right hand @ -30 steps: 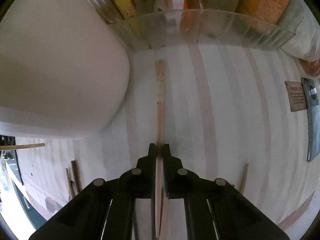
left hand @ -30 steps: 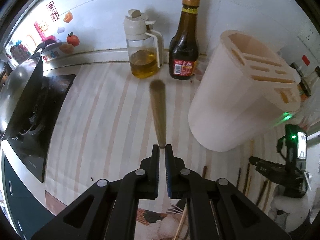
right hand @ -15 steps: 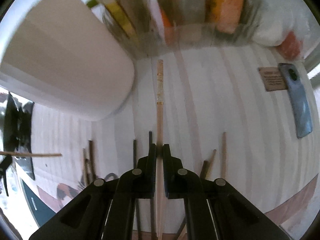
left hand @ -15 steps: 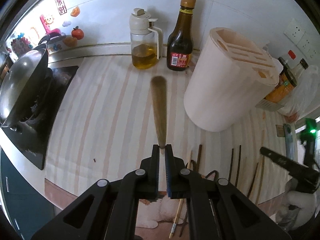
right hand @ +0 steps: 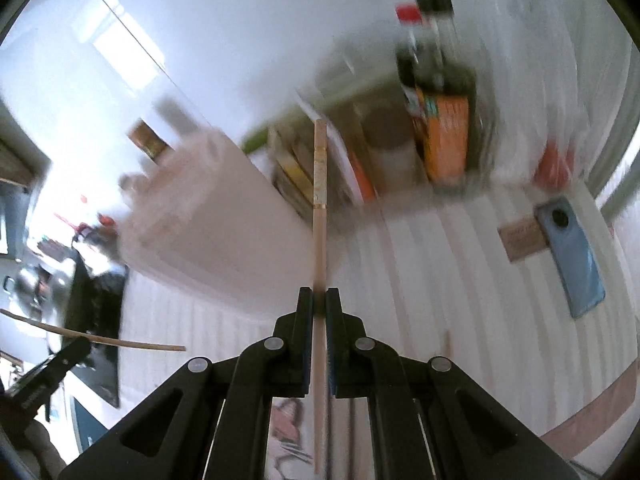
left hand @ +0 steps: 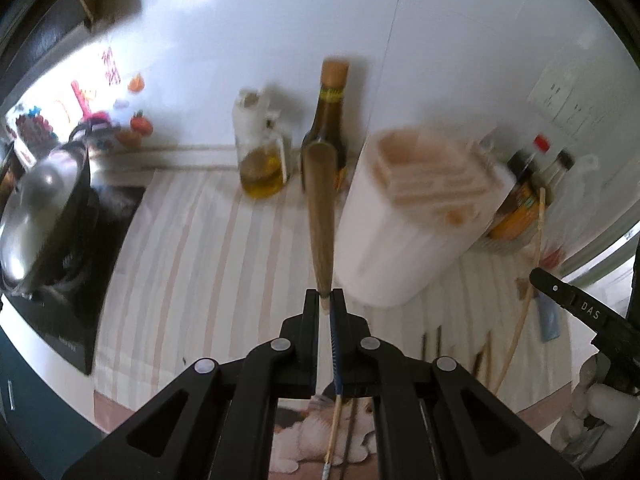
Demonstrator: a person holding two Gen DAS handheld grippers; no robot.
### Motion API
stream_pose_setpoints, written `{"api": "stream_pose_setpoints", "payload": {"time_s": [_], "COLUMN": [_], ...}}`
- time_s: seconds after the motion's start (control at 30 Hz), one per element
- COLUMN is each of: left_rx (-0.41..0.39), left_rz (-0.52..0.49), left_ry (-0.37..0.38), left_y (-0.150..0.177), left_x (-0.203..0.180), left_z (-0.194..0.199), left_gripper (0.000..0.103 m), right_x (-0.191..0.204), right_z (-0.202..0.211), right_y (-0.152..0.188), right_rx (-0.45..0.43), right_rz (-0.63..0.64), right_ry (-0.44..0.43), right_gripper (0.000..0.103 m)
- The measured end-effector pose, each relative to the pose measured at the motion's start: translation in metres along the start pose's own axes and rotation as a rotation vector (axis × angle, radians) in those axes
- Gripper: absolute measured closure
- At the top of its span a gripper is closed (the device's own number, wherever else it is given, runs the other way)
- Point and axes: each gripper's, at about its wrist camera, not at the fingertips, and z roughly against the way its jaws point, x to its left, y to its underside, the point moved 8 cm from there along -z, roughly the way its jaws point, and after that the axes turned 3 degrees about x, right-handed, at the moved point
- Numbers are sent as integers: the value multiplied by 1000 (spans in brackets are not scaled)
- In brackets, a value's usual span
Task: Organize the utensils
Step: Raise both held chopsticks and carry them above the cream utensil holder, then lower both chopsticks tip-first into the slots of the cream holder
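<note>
My left gripper (left hand: 325, 300) is shut on a brown wooden utensil (left hand: 320, 216) that points forward, held above the striped counter, just left of the white utensil holder (left hand: 404, 224) with slots in its top. My right gripper (right hand: 319, 300) is shut on a pale wooden chopstick (right hand: 320, 208), raised in the air to the right of the holder (right hand: 208, 224). The right gripper with its chopstick (left hand: 524, 292) also shows at the right of the left wrist view. Several dark chopsticks (left hand: 436, 338) lie on the counter in front of the holder.
An oil jug (left hand: 262, 156) and a dark sauce bottle (left hand: 330, 120) stand at the wall. A wok on a stove (left hand: 44, 216) is at the left. Bottles and jars (right hand: 440, 120) stand right of the holder. A blue phone (right hand: 570, 256) lies on the counter.
Both grippers have lifted and tilted upward, each keeping its utensil. The right gripper's chopstick has risen off the counter. The views are motion-blurred.
</note>
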Motion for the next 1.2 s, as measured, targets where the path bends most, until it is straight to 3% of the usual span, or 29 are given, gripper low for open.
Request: {"api": "stream_pose_setpoints", "payload": {"time_s": [0.33,0.5,0.73,1.2], "left_rx": [-170,-220,-169,-111], "left_rz": [-38,-84,-88,-44], "left_ry": [54,63,72,61], "left_y": [-71,-104,-137,-171], "left_x": [-23,-42,-49,-45], "left_z": [60,70,34,-24], "left_gripper": [100,100,101,102], "right_x": [80,110,123,134], "right_z": [55,64,32,-17], "right_y": [-76,-118,-165,-197], "right_rx": [-201,-275,-381,-485], "right_rz": [79,99,75,80], "right_ry": [-110,-135,-140,-128], "right_gripper": [97,97,97,97]}}
